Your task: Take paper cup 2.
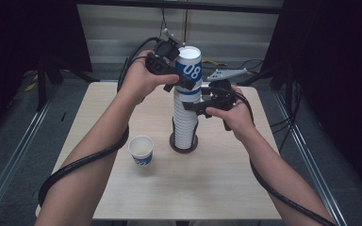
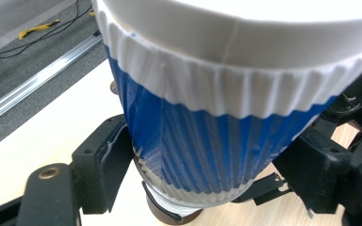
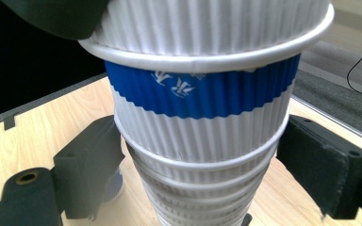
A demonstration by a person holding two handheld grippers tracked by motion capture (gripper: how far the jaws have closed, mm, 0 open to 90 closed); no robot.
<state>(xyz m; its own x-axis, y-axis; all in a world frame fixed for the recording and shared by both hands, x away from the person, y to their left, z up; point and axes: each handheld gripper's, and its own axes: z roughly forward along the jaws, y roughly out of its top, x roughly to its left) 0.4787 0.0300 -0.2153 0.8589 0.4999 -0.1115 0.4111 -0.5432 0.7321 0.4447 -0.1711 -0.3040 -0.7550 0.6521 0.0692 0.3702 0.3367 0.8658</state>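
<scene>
Cups stand nested in one tall stack [image 1: 185, 117] on a round holder near the middle of the counter [image 1: 226, 188], its long axis upright. Left tongs [image 1: 176, 77] are clenched on the top cup [image 1: 189, 66], the blue-banded one, their pads pressing its ribbed wall from either side in the left gripper view [image 2: 207, 155]. Right tongs [image 1: 202, 101] sit lower, straddling the stack from its right; they look to be bracing it, though whether the pads truly press I cannot tell. So the top cup lies straight above the right tongs, and I judge the next pull must go up along the axis. One loose cup [image 1: 141, 149] stands left of the stack. Stack count is unclear; two tongs, one holder.
</scene>
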